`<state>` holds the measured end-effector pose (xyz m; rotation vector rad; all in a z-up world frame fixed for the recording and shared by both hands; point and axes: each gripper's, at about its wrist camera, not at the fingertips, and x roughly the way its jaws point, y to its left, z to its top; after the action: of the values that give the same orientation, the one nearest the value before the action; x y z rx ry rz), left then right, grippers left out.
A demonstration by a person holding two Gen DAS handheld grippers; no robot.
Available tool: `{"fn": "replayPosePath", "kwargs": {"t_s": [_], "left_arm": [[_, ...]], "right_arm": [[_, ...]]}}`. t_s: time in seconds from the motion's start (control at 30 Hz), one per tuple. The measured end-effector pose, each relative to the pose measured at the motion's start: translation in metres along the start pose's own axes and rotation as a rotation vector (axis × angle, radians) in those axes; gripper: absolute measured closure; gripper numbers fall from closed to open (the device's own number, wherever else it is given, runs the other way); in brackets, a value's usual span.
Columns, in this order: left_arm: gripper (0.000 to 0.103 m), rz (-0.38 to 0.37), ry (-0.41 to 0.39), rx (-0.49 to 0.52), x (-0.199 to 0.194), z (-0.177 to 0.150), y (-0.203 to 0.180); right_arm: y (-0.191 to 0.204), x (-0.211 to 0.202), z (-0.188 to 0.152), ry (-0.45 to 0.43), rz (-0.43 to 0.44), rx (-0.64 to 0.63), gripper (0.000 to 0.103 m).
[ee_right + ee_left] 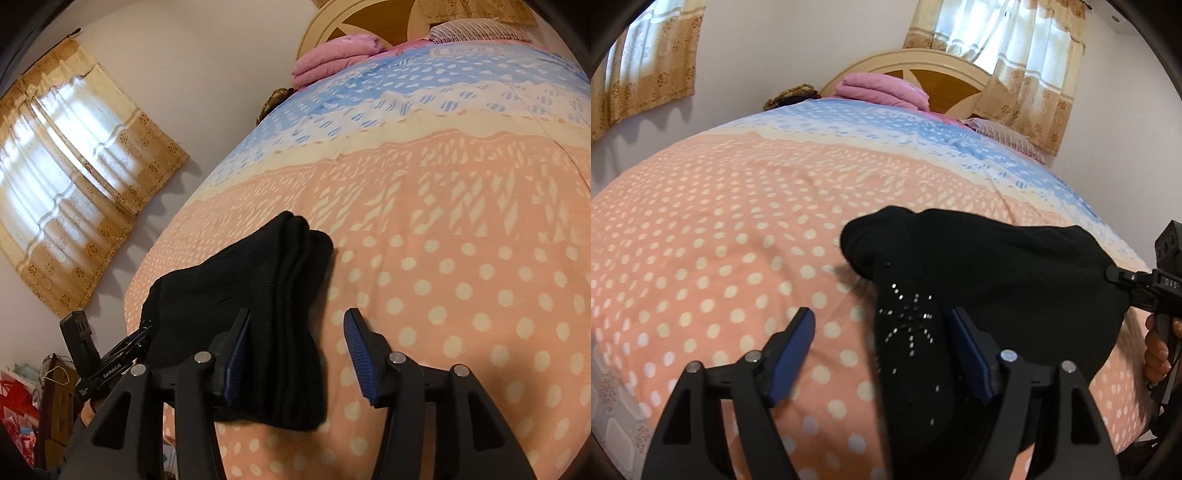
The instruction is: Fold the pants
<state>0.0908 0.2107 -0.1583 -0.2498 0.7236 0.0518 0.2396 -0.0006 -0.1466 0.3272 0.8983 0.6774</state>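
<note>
Your black pants (pixel 990 266) lie as a folded bundle on the polka-dot bedspread (pixel 713 236), near the foot edge of the bed and right in front of both tools; judging by the stacked layers along one side, most of the folding looks done.

Your left gripper (pixel 882 354) stands with its jaws apart; the studded end of the bundle sits between the blue pads (pixel 792 354), and the right-hand pad is up against the cloth while the left-hand one hangs clear over bare bedspread, so nothing is pinched. Your right gripper (pixel 295 354) is likewise spread; its left pad overlaps the layered edge of the bundle, its other pad stands over bare bedspread, and no squeeze shows there either.

What the coming move turns on: the bundle lies between your two hands, its long side running from one gripper to the other; the layered edge faces your right hand, the studded end your left. Neither hand is clearly nearer; each is at its own end. From the left wrist view your right hand (pixel 1156 347) shows at the bundle's far side, so any further fold or lift probably wants both ends taken together, along that axis.
</note>
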Motion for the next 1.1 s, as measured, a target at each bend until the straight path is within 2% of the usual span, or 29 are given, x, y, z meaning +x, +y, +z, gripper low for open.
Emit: {"fn": "replayPosePath", "kwargs": {"t_s": [0.1, 0.23, 0.3, 0.57, 0.77, 0.9, 1.1], "left_arm": [[0.026, 0.029, -0.005, 0.029, -0.01, 0.001, 0.001], [0.026, 0.071, -0.014, 0.075, -0.029, -0.003, -0.006], [0.026, 0.076, -0.019, 0.084, -0.037, -0.003, -0.01], [0.026, 0.056, -0.07, 0.117, -0.074, 0.002, -0.035], [0.026, 0.038, -0.125, 0.115, -0.098, 0.009, -0.047], [0.013, 0.035, -0.175, 0.117, -0.112, 0.01, -0.054], [0.01, 0.021, -0.22, 0.131, -0.125, 0.012, -0.067]], "right_arm": [[-0.007, -0.011, -0.002, -0.019, -0.003, 0.016, 0.05], [-0.013, -0.036, -0.008, -0.069, -0.069, 0.031, 0.05], [-0.014, -0.053, -0.01, -0.1, -0.112, 0.038, 0.05], [-0.001, -0.123, -0.04, -0.202, -0.145, 0.055, 0.05], [0.028, -0.16, -0.061, -0.248, -0.166, -0.024, 0.049], [0.056, -0.177, -0.074, -0.285, -0.182, -0.116, 0.045], [0.09, -0.194, -0.089, -0.333, -0.206, -0.217, 0.042]]}}
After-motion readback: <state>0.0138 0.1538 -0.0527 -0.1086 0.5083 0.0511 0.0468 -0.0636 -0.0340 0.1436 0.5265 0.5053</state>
